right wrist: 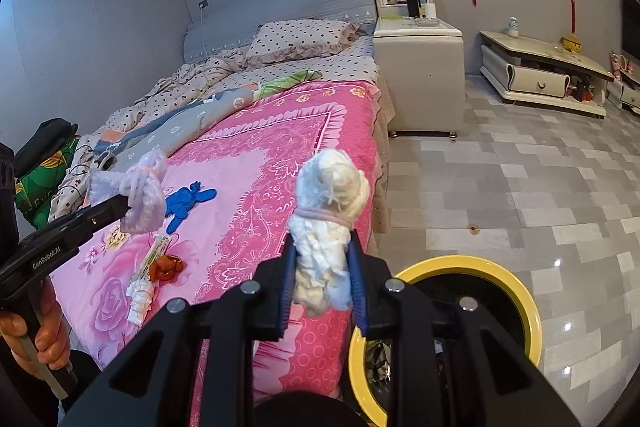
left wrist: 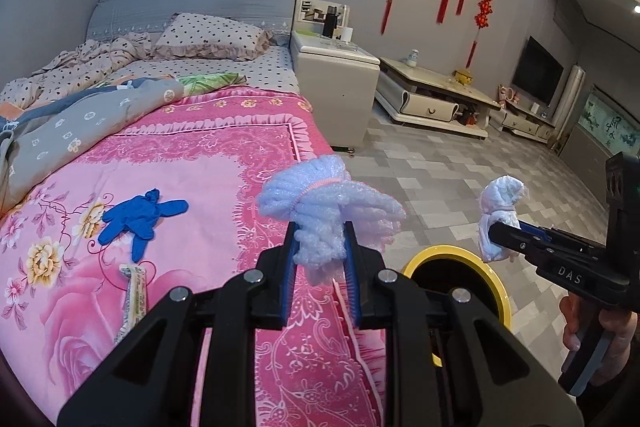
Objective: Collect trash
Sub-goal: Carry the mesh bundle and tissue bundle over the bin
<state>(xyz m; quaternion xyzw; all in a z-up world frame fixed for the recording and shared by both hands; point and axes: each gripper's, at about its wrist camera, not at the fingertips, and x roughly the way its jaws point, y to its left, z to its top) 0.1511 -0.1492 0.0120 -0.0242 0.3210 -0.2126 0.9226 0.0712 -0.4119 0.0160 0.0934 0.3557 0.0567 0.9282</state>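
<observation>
My left gripper [left wrist: 320,239] is shut on a pale blue foam-wrap bundle [left wrist: 328,199] tied with a pink band, held over the bed's near corner. My right gripper [right wrist: 322,255] is shut on a white tissue bundle [right wrist: 332,195] tied with a band. Each shows in the other's view: the right gripper [left wrist: 496,229] with the tissue bundle [left wrist: 500,211], the left gripper [right wrist: 126,205] with the foam bundle [right wrist: 138,187]. A yellow-rimmed black bin [right wrist: 460,265] [left wrist: 424,255] stands on the floor below and right of both. A blue glove [left wrist: 138,217] [right wrist: 188,201] lies on the pink bedspread [left wrist: 200,167].
A snack wrapper [left wrist: 132,299] [right wrist: 154,255], an orange-red piece [right wrist: 166,267] and a small white tissue wad [right wrist: 140,301] lie on the bedspread. A white bedside cabinet [right wrist: 420,75] and a low table [right wrist: 540,67] stand past the bed. The grey tiled floor [right wrist: 540,187] lies to the right.
</observation>
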